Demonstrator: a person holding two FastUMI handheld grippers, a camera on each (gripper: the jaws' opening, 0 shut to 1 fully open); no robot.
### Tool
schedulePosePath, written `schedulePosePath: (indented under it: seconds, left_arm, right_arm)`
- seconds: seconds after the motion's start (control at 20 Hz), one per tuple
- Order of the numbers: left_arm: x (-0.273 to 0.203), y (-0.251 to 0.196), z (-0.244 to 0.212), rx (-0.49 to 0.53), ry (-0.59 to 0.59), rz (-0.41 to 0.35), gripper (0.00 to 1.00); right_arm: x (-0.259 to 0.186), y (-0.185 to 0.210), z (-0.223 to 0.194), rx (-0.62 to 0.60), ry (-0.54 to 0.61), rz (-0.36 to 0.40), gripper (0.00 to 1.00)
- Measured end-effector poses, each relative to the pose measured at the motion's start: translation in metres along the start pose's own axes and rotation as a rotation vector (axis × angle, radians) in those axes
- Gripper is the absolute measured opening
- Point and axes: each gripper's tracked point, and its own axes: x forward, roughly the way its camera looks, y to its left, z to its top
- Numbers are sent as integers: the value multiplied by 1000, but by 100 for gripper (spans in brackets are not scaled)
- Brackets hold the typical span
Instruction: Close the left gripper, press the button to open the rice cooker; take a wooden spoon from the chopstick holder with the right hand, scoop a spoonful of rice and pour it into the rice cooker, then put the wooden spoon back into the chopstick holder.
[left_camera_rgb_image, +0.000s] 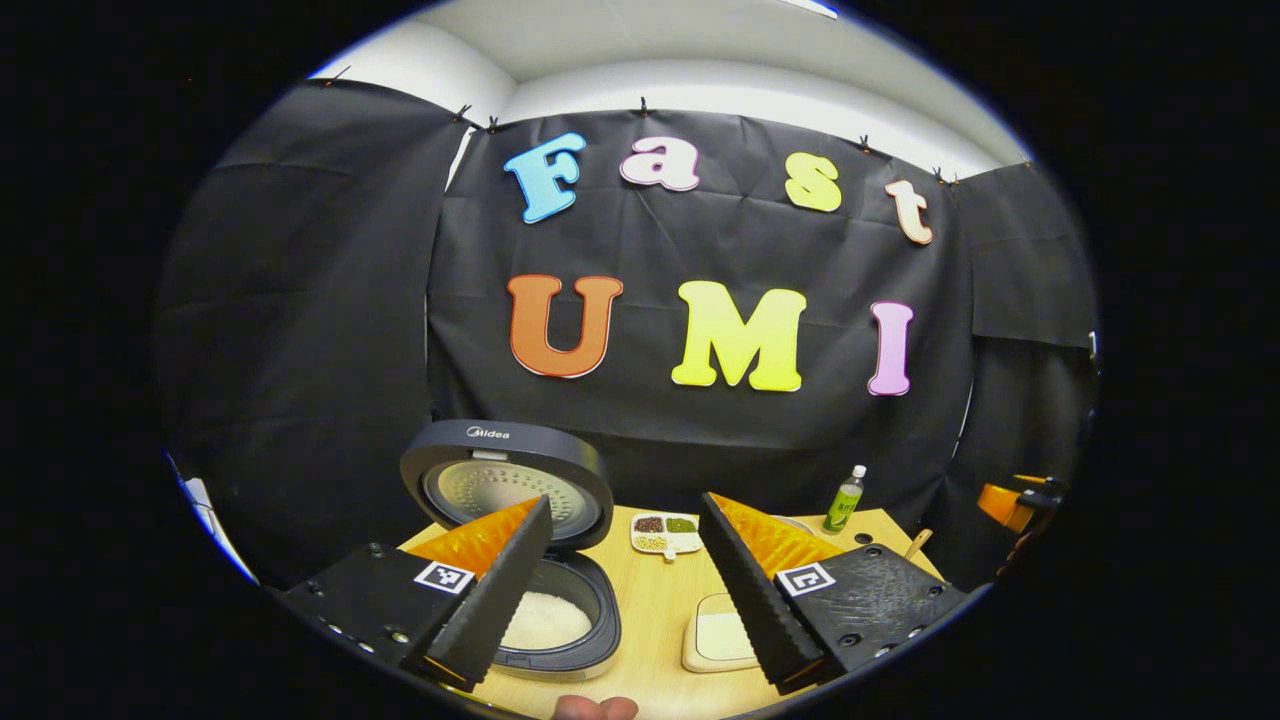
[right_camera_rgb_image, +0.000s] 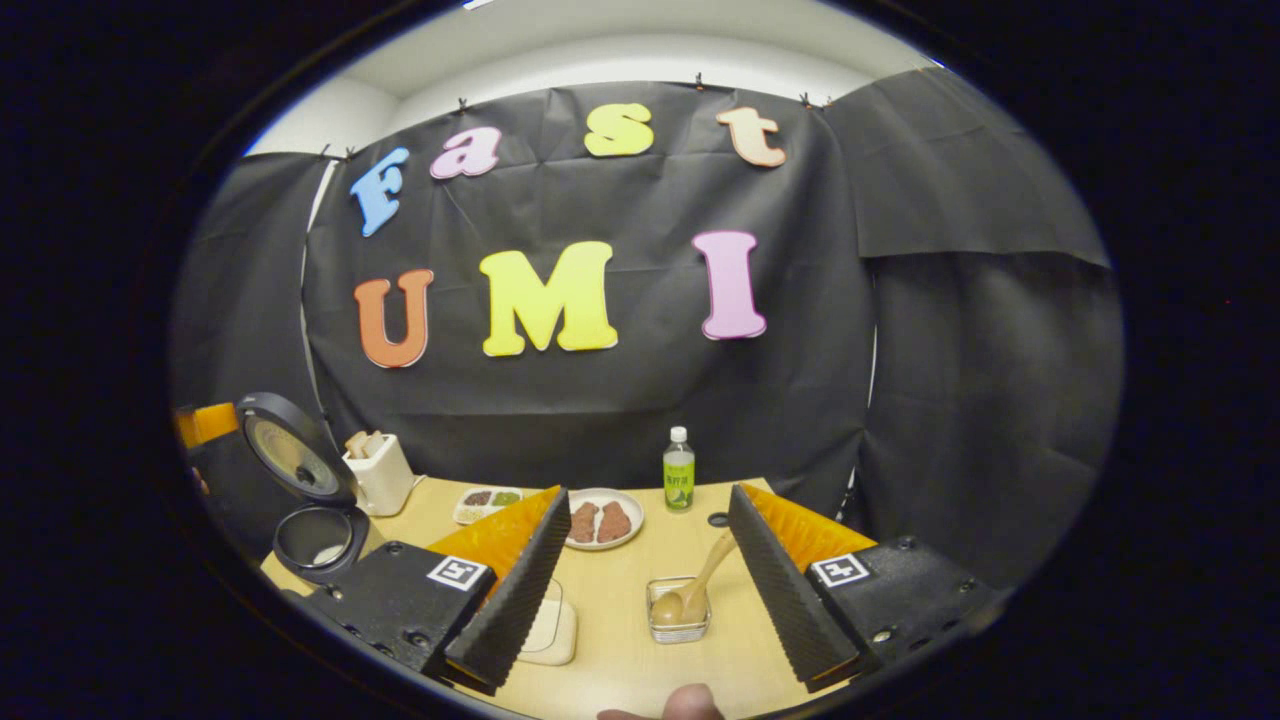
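We hold both claws, left (left_camera_rgb_image: 625, 590) and right (right_camera_rgb_image: 640, 590), spread empty; the spoon (right_camera_rgb_image: 697, 585) rests in its holder (right_camera_rgb_image: 679, 610), rice cooker (left_camera_rgb_image: 540, 560) open.

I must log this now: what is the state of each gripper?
Left gripper: open, holding nothing, above the open rice cooker.
Right gripper: open, holding nothing; wooden spoon lies ahead.

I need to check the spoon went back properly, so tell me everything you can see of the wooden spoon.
The wooden spoon looks like pale, smooth wood, with a rounded bowl and a slim straight handle. Its bowl sits down in a small clear holder on the table, and the handle leans up and to the right over the rim. Neither gripper touches it; the right gripper has its jaws wide apart on either side. Whether rice clings to it cannot be told.
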Motion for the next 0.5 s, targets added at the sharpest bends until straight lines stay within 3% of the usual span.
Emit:
schedulePosePath:
  seconds: [0.05,0.5]
  left_arm:
    - [-1,-2,3,-2,-8,-3,95]
    - [22,-25,-7,16,43,15,95]
  right_arm:
    - [5,-5,-7,9,16,-6,96]
    - [84,-36,-88,4,150,28,100]
